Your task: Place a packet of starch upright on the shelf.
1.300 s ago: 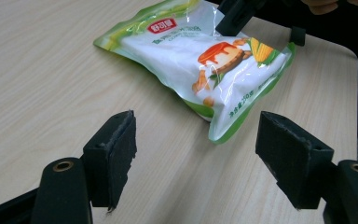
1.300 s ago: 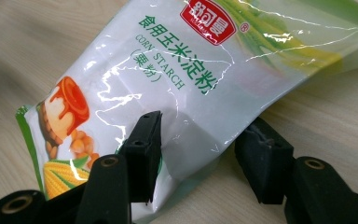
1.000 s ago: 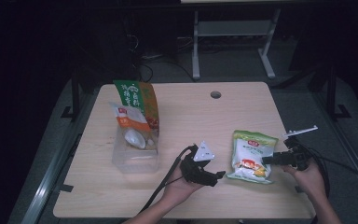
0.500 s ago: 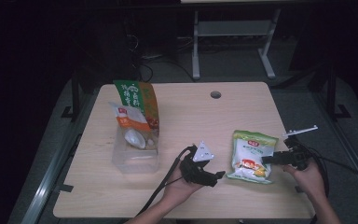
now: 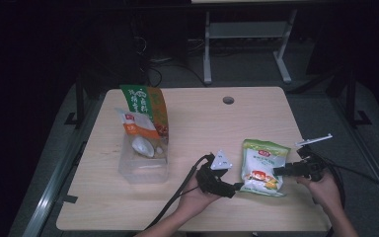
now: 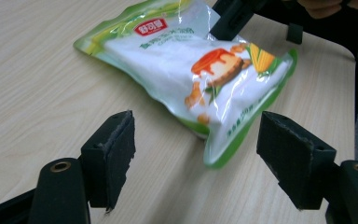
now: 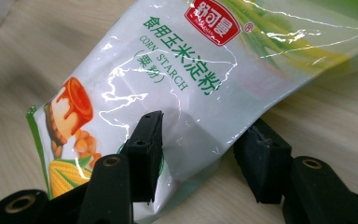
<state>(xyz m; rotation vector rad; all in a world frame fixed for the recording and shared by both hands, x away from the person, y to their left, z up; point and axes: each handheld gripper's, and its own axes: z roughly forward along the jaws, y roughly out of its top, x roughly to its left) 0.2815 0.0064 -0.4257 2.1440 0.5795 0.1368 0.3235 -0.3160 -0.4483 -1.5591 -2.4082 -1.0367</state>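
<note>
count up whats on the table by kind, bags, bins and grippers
Bags: 3, namely the corn starch bag, a tall green bag and a white-and-orange bag
Clear bins: 1, the clear bin holding the latter two bags
Grippers: 2, the left gripper and right gripper
Total: 6

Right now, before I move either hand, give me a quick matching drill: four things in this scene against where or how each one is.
Things:
1. corn starch bag
2. left gripper
3. right gripper
4. clear plastic bin

States:
A. open, jaws apart just short of the bag's bottom corner
B. at the table's left side, with upright packets in it
C. lying on the table between the two grippers
D. jaws on either side of the bag's edge

Pairs: 1-C, 2-A, 3-D, 4-B
</note>
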